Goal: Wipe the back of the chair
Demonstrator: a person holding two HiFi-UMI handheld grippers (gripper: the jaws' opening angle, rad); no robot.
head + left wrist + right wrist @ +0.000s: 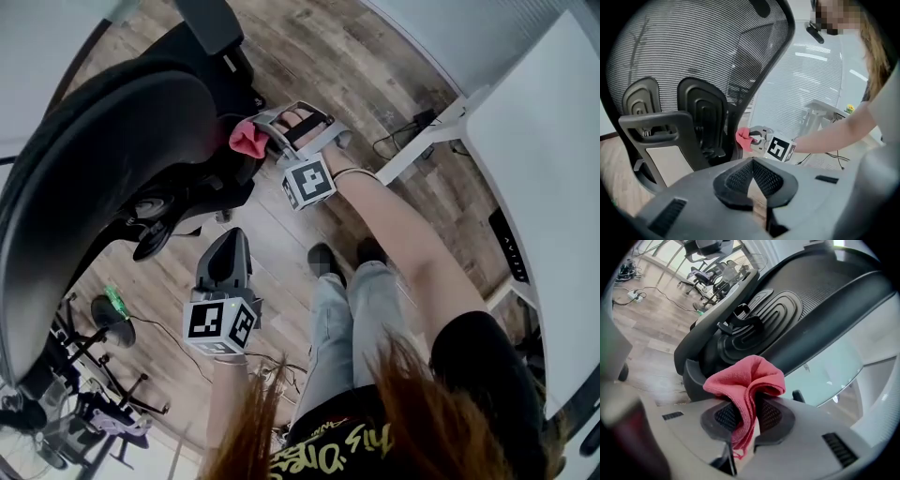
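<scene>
Gripping bunched cloth (pixel 745 380) in right tool (pixel 268 141) beside chair's lower back (pixel 693 56), with left tool (pixel 230 244) shut, empty, well apart; might snag loose folds on lumbar pads (pixel 768 315) and lose cloth if dragged hard

Office: mesh swivel chair (pixel 684 51), white desk (pixel 553 187), more chairs (pixel 707 272) beyond

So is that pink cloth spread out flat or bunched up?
Bunched up: the pink cloth is crumpled into folds, pinched between the jaws of the right gripper, with a loose end hanging below.
</scene>
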